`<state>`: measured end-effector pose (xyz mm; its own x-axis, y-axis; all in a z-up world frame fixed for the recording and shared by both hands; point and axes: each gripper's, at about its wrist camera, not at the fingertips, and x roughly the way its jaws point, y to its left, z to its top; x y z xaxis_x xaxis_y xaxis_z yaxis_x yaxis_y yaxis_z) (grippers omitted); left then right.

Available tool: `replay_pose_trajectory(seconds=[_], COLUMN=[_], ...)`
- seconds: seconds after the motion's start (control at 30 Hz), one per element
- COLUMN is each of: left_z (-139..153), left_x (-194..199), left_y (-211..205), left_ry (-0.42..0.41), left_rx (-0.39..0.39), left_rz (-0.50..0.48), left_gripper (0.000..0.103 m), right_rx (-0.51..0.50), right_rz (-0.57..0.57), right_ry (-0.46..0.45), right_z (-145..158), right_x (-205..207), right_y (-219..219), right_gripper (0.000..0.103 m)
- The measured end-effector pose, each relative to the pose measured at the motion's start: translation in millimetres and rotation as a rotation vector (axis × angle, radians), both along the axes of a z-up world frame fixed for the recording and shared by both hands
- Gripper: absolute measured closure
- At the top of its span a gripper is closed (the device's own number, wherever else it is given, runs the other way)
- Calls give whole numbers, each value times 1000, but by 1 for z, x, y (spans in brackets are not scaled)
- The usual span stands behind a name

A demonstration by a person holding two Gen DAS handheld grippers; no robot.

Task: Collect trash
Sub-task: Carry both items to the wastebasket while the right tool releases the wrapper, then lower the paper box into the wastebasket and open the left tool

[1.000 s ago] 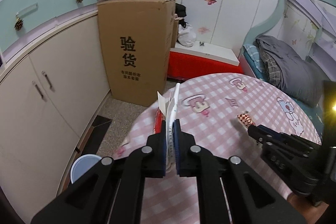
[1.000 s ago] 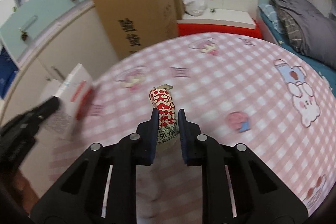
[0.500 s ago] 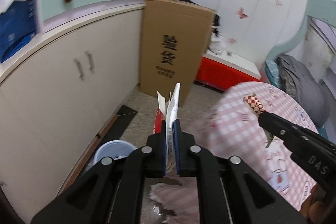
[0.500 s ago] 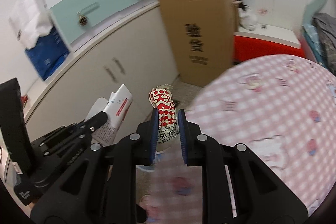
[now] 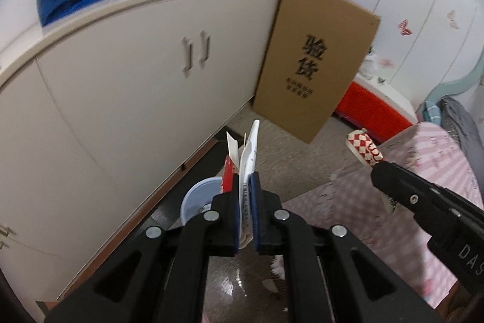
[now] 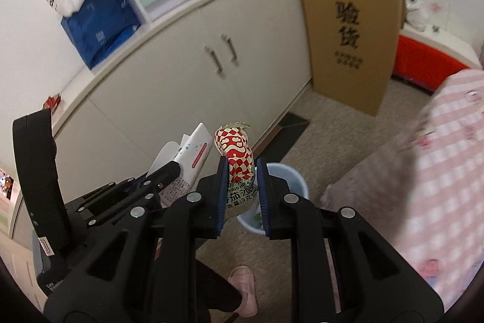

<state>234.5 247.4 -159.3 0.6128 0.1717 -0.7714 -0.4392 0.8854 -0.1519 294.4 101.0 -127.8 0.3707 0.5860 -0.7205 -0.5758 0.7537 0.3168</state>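
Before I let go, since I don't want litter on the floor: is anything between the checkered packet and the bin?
Nothing visible: the checkered packet hangs in the right claw above the open blue bin.

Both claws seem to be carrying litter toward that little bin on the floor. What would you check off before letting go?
1. Left claw shut on white wrapper: ok.
2. Right claw shut on checkered packet: ok.
3. Bin in sight, open top: ok.
4. Packet over the bin mouth: looks so, ok.
5. Wrapper over the bin: cannot tell, it seems beside it.
6. Claws apart from each other: ok.
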Motion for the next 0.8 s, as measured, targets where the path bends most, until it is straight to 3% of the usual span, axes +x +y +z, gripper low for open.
replay_pose_trajectory(seconds=[0.3, 0.47, 0.5, 0.57, 0.6, 0.8], left_z=[-54, -77, -81, -88, -91, -105], left_x=[7, 17, 19, 22, 24, 33], left_y=[40, 58, 62, 68, 71, 80], left_ry=[108, 152, 158, 169, 177, 201], left_rx=[-21, -19, -16, -16, -15, -12], left_rz=[66, 103, 110, 122, 128, 139], left_gripper=[97, 97, 97, 96, 96, 96], right_rx=[-18, -17, -20, -14, -21, -20], right_rz=[26, 19, 15, 4, -10, -24], right_ry=[80, 79, 76, 82, 77, 94], right_z=[-52, -76, -80, -90, -94, -104], right_x=[20, 36, 39, 45, 48, 50], right_y=[43, 64, 67, 71, 72, 72], right_gripper=[84, 81, 79, 62, 42, 41])
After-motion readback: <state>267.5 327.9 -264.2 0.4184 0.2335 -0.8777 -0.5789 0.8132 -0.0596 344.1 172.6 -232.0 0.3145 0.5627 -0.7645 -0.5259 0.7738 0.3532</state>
